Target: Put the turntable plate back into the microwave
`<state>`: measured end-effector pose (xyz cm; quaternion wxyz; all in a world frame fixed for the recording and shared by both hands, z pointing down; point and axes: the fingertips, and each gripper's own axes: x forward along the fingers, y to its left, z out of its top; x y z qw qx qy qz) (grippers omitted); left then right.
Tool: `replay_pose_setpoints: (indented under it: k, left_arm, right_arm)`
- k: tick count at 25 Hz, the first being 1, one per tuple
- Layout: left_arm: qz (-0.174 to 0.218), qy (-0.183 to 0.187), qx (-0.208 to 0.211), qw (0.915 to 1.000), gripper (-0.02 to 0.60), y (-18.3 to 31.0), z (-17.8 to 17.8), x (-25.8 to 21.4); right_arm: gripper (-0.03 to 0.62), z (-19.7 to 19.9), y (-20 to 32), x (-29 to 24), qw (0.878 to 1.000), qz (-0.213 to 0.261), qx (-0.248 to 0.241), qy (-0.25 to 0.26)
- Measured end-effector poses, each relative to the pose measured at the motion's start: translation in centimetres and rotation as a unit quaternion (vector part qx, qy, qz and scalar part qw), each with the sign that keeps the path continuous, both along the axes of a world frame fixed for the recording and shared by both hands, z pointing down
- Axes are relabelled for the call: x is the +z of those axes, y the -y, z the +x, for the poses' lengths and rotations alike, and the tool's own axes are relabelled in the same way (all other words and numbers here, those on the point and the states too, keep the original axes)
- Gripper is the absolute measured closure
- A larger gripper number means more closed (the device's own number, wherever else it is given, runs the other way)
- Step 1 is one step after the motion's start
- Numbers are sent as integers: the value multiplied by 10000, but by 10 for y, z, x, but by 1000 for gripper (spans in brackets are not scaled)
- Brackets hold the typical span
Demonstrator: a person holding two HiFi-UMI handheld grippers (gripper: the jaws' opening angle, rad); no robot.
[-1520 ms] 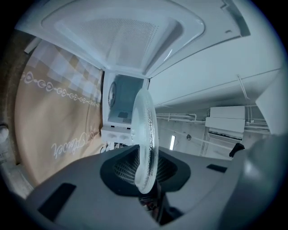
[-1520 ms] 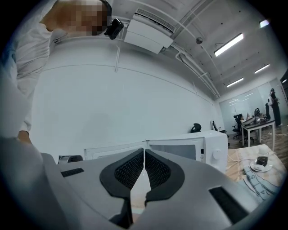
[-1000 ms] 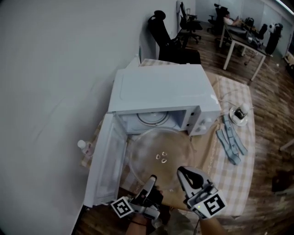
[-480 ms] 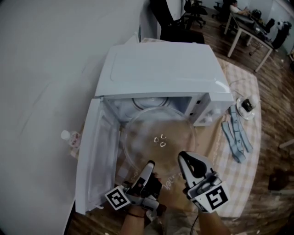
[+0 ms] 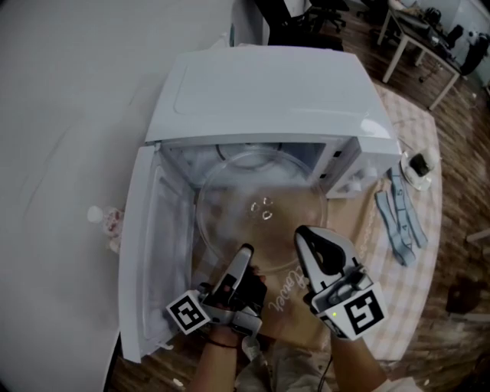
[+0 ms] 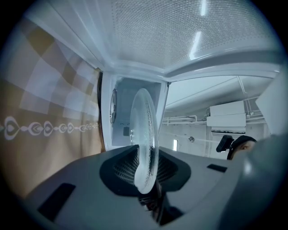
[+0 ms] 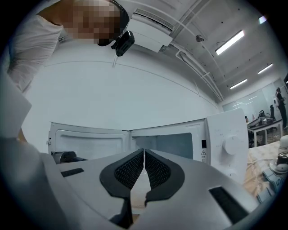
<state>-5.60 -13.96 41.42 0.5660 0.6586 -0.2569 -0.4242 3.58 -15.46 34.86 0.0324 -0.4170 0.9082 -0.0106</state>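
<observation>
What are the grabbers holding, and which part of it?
The left gripper holds the glass turntable plate by its near rim, pinched between its fingers. The right gripper has its fingers shut on nothing.

The bottle (image 5: 111, 227) beside the microwave (image 5: 264, 92) is blurred

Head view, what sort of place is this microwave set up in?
Likely an office or lab workspace, not a kitchen: black office chairs and a white desk stand behind the microwave, which sits on a cloth-covered table.
</observation>
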Motion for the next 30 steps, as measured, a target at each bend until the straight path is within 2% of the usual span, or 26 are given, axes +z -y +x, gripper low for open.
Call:
replay_pose_setpoints:
  k: [17, 30]
  left_arm:
    - [-74, -62, 109, 9999, 515, 24, -12, 10]
    - [-56, -44, 151, 9999, 514, 40, -19, 15]
  right_arm:
    - [560, -14, 21, 5, 9998, -11, -111, 185]
    - [560, -21, 35, 14, 10000, -49, -16, 75]
